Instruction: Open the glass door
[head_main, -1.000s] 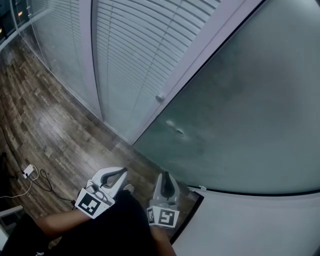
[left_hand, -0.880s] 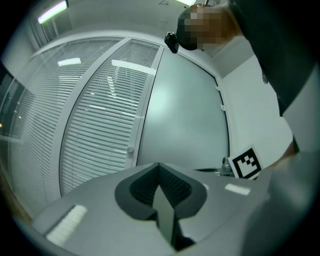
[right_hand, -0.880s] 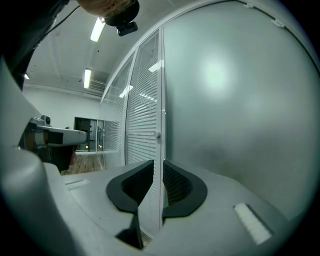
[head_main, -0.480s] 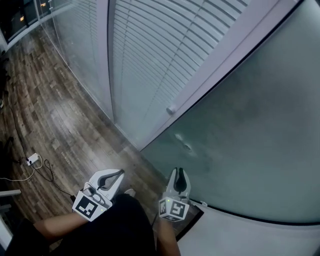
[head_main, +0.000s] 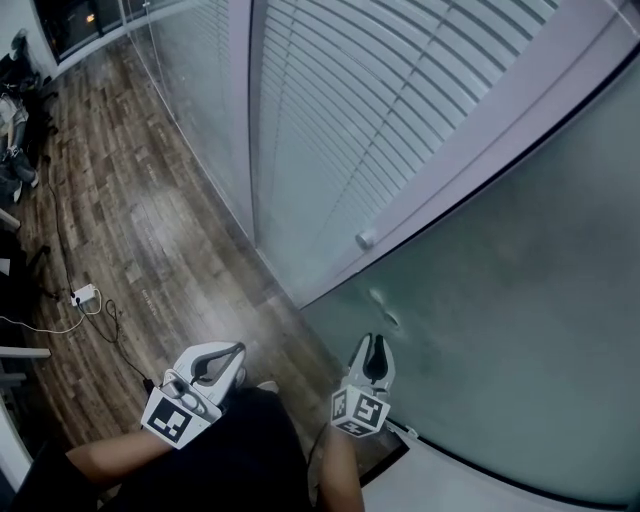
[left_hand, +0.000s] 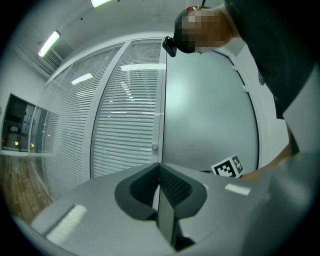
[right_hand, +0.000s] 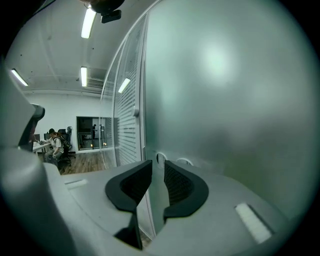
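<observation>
Floorboards (head_main: 130, 220) of dark wood filled the left of the head view, with a white plug adapter (head_main: 84, 295) and its thin cables lying on them near the left edge. Left gripper (head_main: 238, 350) was low in the frame above the person's dark sleeve, well short of the door; its own view showed the left gripper (left_hand: 160, 167) with jaws pressed together and nothing between them.

Slatted blinds (head_main: 380, 110) behind a glass wall stood next, bounded by pale frames. A small round knob (head_main: 365, 240) sat on the frame beside the door's edge, also seen from the left gripper view (left_hand: 155, 147).

Right gripper (head_main: 375, 342) was just below two round fittings (head_main: 388, 318) set in the frosted pane, close to them; contact could not be told. Its view showed the right gripper (right_hand: 157, 165) with jaws apart by a narrow gap, just having been opening, gripping nothing; the door's edge showed beyond the gap, the round fittings (right_hand: 161, 158) right above the tips.

Glass door (head_main: 520, 300), frosted grey-green, took up the right side and filled most of the right gripper view (right_hand: 225, 100).
</observation>
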